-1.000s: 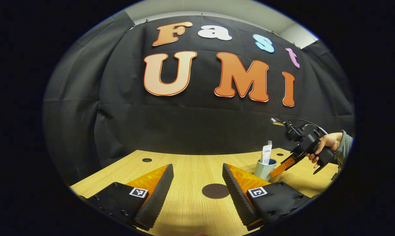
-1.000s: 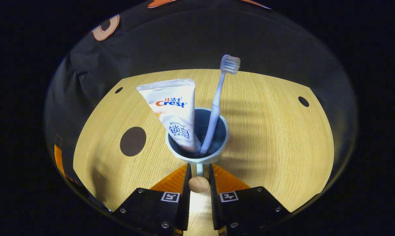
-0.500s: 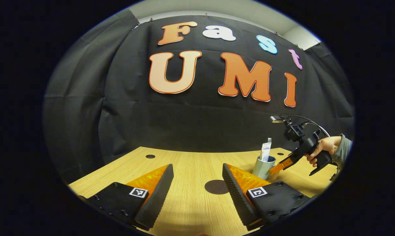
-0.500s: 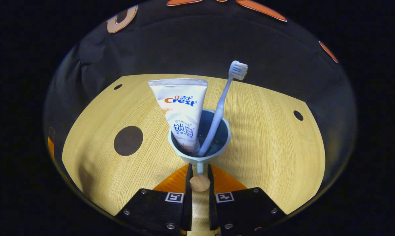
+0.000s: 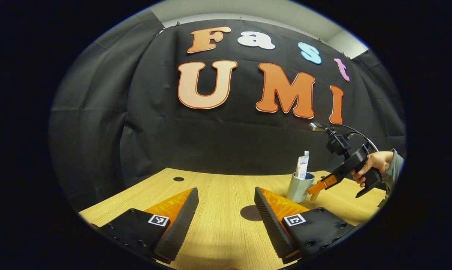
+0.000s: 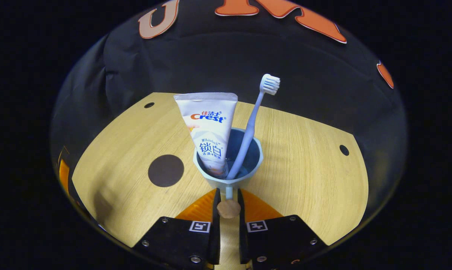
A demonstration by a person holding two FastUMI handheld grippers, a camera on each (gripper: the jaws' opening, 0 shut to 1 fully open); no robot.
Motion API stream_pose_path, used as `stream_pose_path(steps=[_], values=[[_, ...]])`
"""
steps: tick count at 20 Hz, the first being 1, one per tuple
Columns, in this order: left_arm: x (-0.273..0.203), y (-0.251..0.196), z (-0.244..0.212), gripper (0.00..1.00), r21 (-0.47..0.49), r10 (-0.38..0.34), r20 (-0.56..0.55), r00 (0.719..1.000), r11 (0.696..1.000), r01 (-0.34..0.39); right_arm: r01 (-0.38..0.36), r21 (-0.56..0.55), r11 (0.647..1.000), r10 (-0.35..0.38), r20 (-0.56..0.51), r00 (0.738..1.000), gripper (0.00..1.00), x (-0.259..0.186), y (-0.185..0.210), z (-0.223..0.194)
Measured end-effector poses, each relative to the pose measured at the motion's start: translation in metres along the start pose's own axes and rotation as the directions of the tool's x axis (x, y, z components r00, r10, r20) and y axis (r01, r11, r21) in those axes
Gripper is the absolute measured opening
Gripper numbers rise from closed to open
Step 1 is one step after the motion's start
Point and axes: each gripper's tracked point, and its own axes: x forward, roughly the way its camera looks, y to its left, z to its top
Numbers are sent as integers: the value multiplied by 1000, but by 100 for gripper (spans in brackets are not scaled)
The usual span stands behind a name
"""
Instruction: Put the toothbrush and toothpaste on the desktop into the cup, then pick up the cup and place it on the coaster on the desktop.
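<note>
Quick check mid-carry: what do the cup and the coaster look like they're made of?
Cup: looks like matte pale-blue plastic, faceted rim, no glare; ceramic not excluded. Its handle's round end looks wooden. Coaster: flat dark-brown disc, dull finish, perhaps leather or felt.

Wooden desktop (image 6: 304, 157) (small round holes near edges) bears dark round coaster (image 6: 165, 170).

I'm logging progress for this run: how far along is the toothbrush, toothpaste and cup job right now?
Done: the toothbrush and toothpaste stand in the cup. In hand: the right gripper is shut on the cup's handle; the left gripper is open and idle. Left: set the cup on the dark coaster, which lies bare beside it.
</note>
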Motion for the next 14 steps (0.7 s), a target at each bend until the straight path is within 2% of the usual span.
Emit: stream_pose_path(steps=[5,9,13,14], values=[[-4,15,-1,95,-8,26,-1,1000,1000,-26,-50,-47,998,52,50,997,20,-8,2,10],[-2,16,-10,95,-43,24,-21,1000,999,-25,-8,-189,982,26,91,996,20,-1,-8,9],[-1,20,-23,95,-80,19,-55,998,997,-23,-19,-134,991,15,-35,999,20,11,-26,-26],[-2,25,-24,95,-75,28,-54,998,997,-32,-26,-120,992,22,-34,999,20,13,-29,-26]])
